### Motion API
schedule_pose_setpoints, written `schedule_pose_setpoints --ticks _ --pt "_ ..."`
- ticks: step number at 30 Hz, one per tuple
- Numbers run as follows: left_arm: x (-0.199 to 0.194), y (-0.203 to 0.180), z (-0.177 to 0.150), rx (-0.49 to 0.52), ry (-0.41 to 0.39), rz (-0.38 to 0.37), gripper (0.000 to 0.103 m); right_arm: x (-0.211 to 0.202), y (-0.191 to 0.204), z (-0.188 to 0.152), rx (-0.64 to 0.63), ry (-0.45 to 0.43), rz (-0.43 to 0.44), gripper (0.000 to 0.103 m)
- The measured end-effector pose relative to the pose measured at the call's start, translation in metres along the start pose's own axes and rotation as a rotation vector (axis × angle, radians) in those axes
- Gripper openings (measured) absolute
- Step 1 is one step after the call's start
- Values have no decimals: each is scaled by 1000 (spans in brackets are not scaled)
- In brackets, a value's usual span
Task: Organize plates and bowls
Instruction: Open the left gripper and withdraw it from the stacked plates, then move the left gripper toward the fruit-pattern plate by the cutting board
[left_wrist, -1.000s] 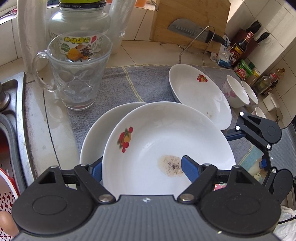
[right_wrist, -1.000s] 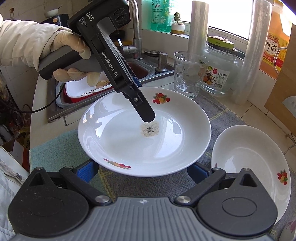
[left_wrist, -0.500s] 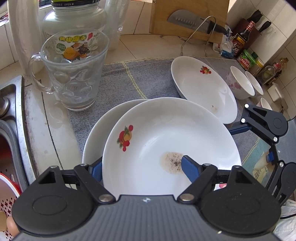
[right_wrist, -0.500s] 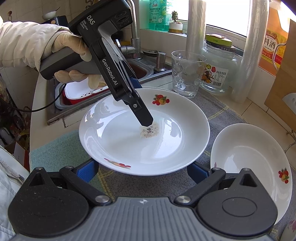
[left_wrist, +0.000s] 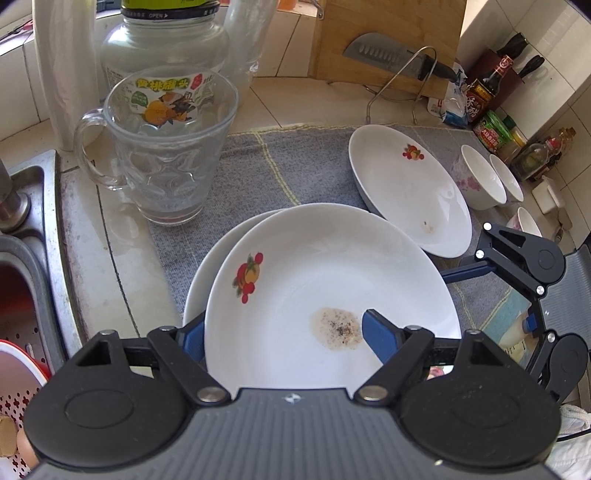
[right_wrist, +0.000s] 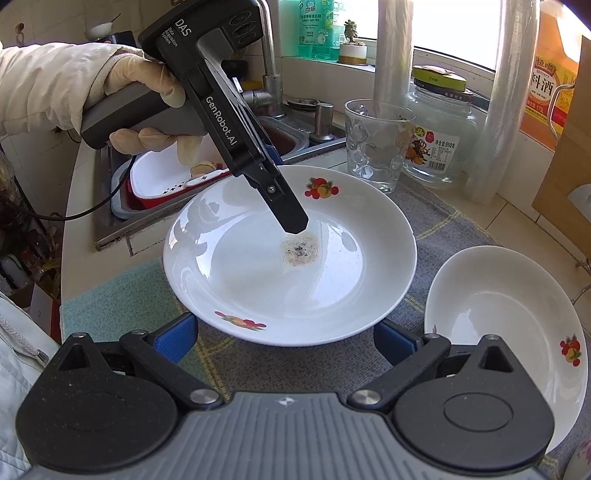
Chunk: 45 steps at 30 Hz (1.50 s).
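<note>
Two stacked plates sit on the cloth; the left gripper pinches the top plate's rim, while the right gripper hangs wide open, empty.

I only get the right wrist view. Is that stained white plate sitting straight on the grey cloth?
Observer: No. The left wrist view shows a second plate under the stained plate, peeking out on one side.
Visitor: How does the black tool hold it?
Observer: The left tool clamps the rim, with one of its blue pads inside near the stain and the other outside the edge.
Visitor: Any more dishes around?
Observer: Yes, three small bowls stand beyond the other plate. Your picture catches a sliver of them at most.
</note>
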<state>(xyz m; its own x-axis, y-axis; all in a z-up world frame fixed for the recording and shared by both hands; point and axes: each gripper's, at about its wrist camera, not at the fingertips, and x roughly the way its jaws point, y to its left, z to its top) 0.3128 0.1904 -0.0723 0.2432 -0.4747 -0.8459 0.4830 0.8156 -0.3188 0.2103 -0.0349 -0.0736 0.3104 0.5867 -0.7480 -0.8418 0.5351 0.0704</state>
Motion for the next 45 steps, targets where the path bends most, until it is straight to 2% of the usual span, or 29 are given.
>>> schedule_pose_setpoints --ticks 25,29,32,34,37,40,45 --pt "-23 10 -6 -51 -41 -9 85 2 8 11 -41 -29 8 103" --pt "-27 9 -6 -25 -54 42 85 1 10 12 -43 -32 0 103" --pt "-31 10 -7 -21 -69 12 86 -1 11 10 -36 -35 -5 103" --pt "-33 5 -8 0 -87 36 86 -2 11 9 -33 -35 -15 103" --pt "-36 -11 -10 68 -125 71 86 -7 12 7 -24 -37 -41 103" --pt "-37 -27 -15 124 -167 93 91 -12 10 2 -3 -37 -75 103" --pt "-34 -52 -22 172 -216 127 91 -24 3 -9 47 -34 -135 103"
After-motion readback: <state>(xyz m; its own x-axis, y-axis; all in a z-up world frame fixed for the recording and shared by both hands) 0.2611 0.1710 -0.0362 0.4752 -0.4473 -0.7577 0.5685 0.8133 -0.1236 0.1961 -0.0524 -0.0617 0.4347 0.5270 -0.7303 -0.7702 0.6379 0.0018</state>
